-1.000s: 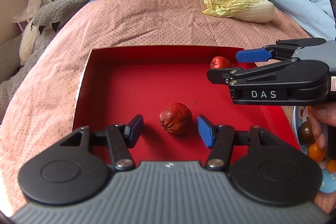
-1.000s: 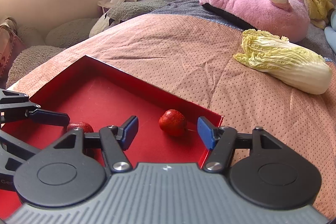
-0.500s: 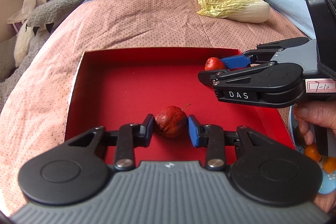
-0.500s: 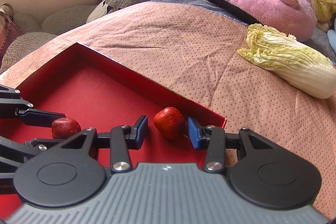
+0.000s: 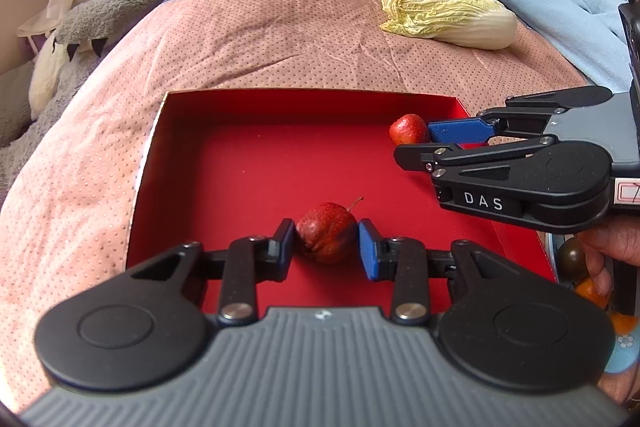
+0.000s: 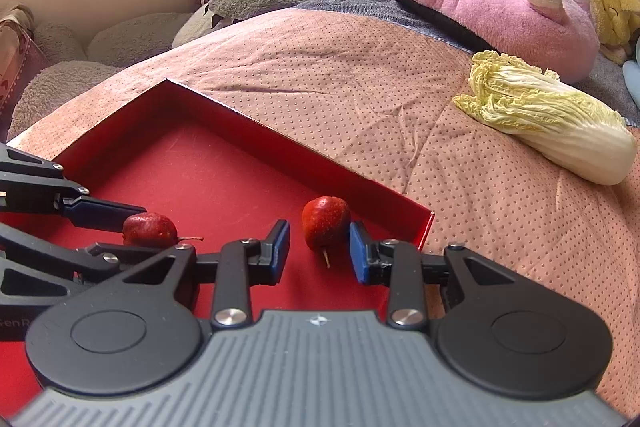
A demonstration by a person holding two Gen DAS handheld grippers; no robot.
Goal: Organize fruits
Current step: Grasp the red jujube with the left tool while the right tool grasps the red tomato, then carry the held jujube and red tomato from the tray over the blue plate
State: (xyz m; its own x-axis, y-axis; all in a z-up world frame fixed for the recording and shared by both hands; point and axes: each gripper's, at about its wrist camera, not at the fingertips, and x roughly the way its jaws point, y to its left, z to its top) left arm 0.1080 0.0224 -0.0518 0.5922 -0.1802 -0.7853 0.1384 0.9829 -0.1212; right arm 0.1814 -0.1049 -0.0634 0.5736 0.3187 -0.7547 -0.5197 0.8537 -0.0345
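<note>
Since the earlier frames both grippers have just been closing, each with a small red fruit between its jaws. The left gripper (image 5: 326,243), wide open a second ago around the dark wrinkled fruit (image 5: 326,237), now has both blue pads pressed against that fruit's sides; the fruit sits on the floor of the red tray (image 5: 248,163), near the tray's near edge, stem pointing up and right. The right gripper (image 6: 318,246) has narrowed likewise around the brighter red fruit (image 6: 325,222) by the tray's far right corner: its right pad touches the fruit, while a thin gap seems to remain at the left pad, so a full clamp cannot be confirmed from its own view. In the left wrist view the same fruit shows at the tip of the right gripper's blue finger, half hidden. Neither fruit has shifted much on the tray. Both tools tilt steeply downward toward the tray floor, the right one reaching in from the right side, a hand (image 5: 604,251) wrapped on its handle. The tray rests on a pink dotted blanket (image 6: 360,87); a cabbage (image 6: 552,115) lies well apart, far right.
</note>
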